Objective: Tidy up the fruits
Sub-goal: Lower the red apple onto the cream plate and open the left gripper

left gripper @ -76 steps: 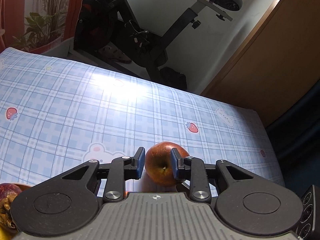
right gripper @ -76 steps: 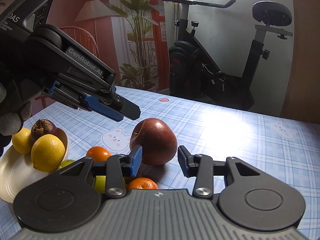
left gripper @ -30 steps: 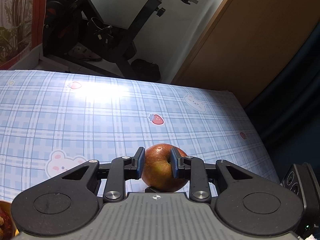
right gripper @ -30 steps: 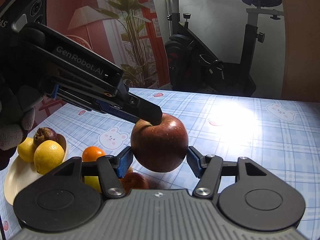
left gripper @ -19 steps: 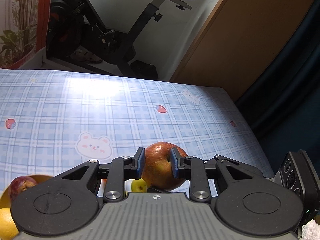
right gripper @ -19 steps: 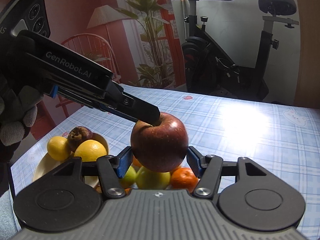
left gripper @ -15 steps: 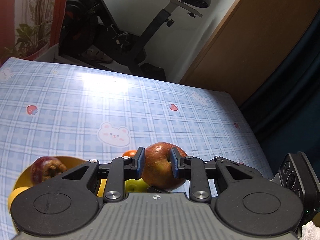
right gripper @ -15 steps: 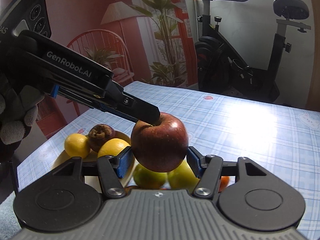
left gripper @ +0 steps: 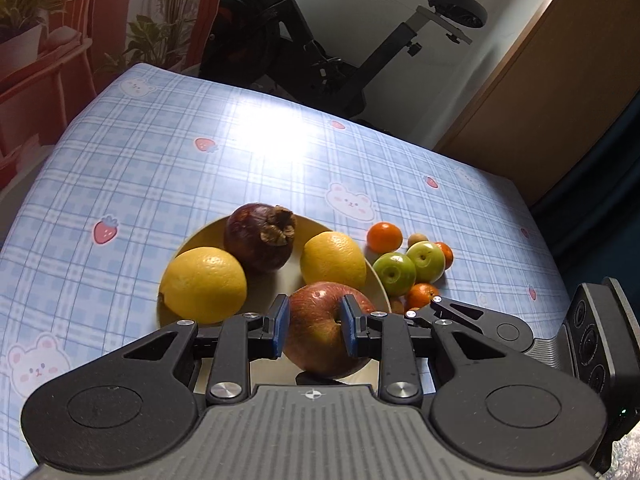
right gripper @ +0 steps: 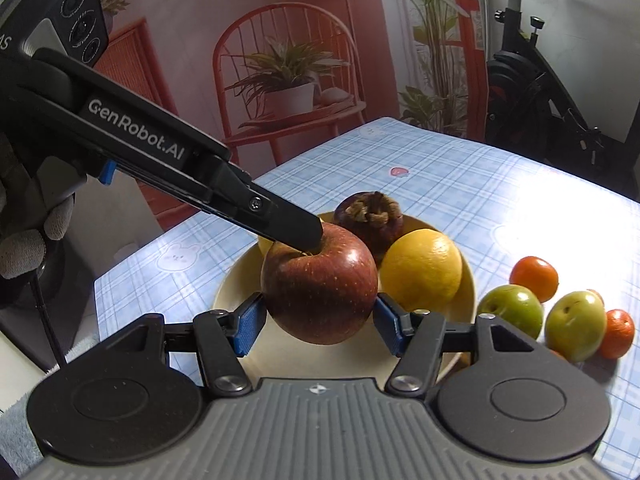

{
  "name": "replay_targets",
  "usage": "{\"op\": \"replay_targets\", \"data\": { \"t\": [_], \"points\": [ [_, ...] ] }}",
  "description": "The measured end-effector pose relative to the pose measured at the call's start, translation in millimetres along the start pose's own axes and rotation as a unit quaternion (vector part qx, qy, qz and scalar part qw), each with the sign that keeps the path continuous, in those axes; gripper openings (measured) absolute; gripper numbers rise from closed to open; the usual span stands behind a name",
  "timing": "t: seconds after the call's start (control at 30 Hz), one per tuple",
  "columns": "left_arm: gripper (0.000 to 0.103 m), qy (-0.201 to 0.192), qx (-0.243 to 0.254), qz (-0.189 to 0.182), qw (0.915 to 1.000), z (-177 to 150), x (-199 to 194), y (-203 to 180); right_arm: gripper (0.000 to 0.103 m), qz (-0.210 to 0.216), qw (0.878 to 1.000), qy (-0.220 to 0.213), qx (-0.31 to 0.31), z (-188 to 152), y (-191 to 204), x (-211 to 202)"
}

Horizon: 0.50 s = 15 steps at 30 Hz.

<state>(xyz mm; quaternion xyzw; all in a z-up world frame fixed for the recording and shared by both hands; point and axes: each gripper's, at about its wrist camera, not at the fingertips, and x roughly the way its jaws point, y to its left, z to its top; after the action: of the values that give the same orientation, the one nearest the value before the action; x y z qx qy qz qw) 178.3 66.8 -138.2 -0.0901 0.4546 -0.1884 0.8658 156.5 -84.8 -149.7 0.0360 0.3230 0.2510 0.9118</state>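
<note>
We see a table under a blue-and-white checked cloth printed with bears and strawberries (left gripper: 160, 168), filling the middle of both views. Behind it, in the upper part of the left wrist view, stands a black exercise bike (left gripper: 320, 40).

Near the centre of the cloth sits a round cream-coloured plate (left gripper: 374, 280). On it lie two yellow lemons (left gripper: 204, 280), one at the left and one at the right, and a dark purple mangosteen with a dried brown crown (left gripper: 260, 236) between them at the far side.

Held above the near part of the plate, at lower centre of both views, is a large red apple (right gripper: 320, 292). The right gripper (right gripper: 320, 324) has its blue-padded fingers (right gripper: 248, 328) pressed on the apple's two sides, spread about halfway. The left gripper (left gripper: 314, 330) reaches in from the upper left of the right wrist view, its narrow jaws pinching the apple at the stem hollow. A gloved hand (right gripper: 28, 240) holds that tool at the left edge.

On the cloth just right of the plate we see a cluster of small fruit: two green apples (left gripper: 412, 268) touching, and small orange tangerines (left gripper: 384, 237) around them.
</note>
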Motion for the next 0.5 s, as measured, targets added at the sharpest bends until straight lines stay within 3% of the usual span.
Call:
{"op": "replay_targets", "data": {
  "t": [0.5],
  "points": [
    [0.029, -0.001, 0.002, 0.029, 0.9996, 12, 22, 8, 0.061, -0.032, 0.999, -0.002, 0.001, -2, -2, 31]
  ]
}}
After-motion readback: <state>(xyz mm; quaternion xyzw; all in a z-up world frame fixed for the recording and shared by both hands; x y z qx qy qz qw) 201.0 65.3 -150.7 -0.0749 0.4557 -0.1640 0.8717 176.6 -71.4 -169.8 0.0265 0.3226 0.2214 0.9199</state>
